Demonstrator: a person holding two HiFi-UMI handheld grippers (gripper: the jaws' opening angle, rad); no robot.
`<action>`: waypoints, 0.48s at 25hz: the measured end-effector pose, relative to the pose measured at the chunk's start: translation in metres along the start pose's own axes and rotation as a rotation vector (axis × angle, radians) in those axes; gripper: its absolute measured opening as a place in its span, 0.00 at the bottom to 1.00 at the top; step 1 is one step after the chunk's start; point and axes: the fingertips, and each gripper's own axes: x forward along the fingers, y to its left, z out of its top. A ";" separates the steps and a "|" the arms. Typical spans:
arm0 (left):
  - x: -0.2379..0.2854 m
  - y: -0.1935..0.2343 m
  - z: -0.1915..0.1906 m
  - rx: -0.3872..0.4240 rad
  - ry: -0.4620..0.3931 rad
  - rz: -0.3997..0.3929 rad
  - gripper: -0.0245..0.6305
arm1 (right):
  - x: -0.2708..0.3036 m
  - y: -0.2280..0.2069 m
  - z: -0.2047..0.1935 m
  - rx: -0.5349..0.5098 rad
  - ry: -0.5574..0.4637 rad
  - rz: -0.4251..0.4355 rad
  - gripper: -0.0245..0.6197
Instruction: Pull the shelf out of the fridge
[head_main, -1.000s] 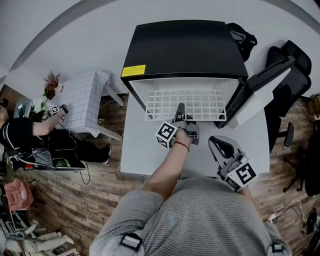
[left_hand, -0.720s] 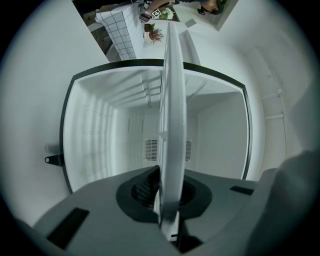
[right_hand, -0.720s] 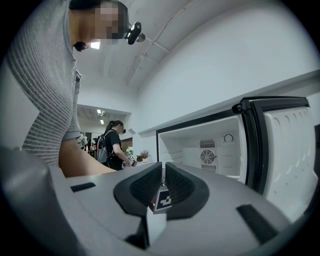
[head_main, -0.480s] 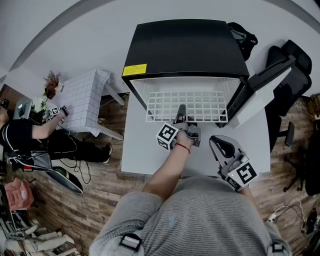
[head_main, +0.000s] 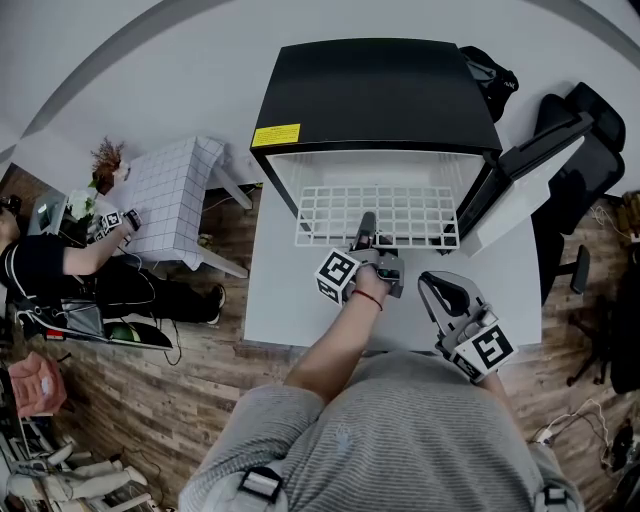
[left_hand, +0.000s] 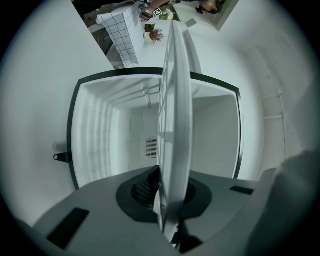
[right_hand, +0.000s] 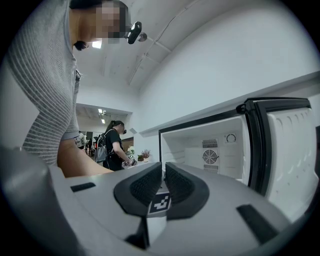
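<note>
Surface: white table (head_main: 275, 300) on wood-plank floor (head_main: 200, 390) | fridge (head_main: 375, 90) at its far end, door (head_main: 520, 190) swung open | shelf (head_main: 400, 205) partly out, front edge over table | left gripper (head_main: 366, 225) pinching shelf's front edge | right gripper (head_main: 440, 290) jaws pressed together, empty, well apart from shelf | room: checked-cloth table (head_main: 170, 200), person (head_main: 40, 265) at left

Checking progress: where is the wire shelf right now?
Head view, centre: the shelf juts partway out of the open fridge, its front edge clamped in the left tongs.
</note>
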 end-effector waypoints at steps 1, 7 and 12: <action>-0.001 0.000 0.000 -0.001 0.000 0.000 0.09 | 0.001 0.002 0.002 0.001 -0.010 0.003 0.06; -0.005 -0.001 -0.002 -0.003 0.000 -0.006 0.09 | -0.002 0.004 0.000 -0.007 -0.002 0.003 0.06; -0.008 -0.002 -0.002 -0.002 -0.001 -0.008 0.09 | -0.003 0.006 -0.004 -0.012 0.014 -0.002 0.06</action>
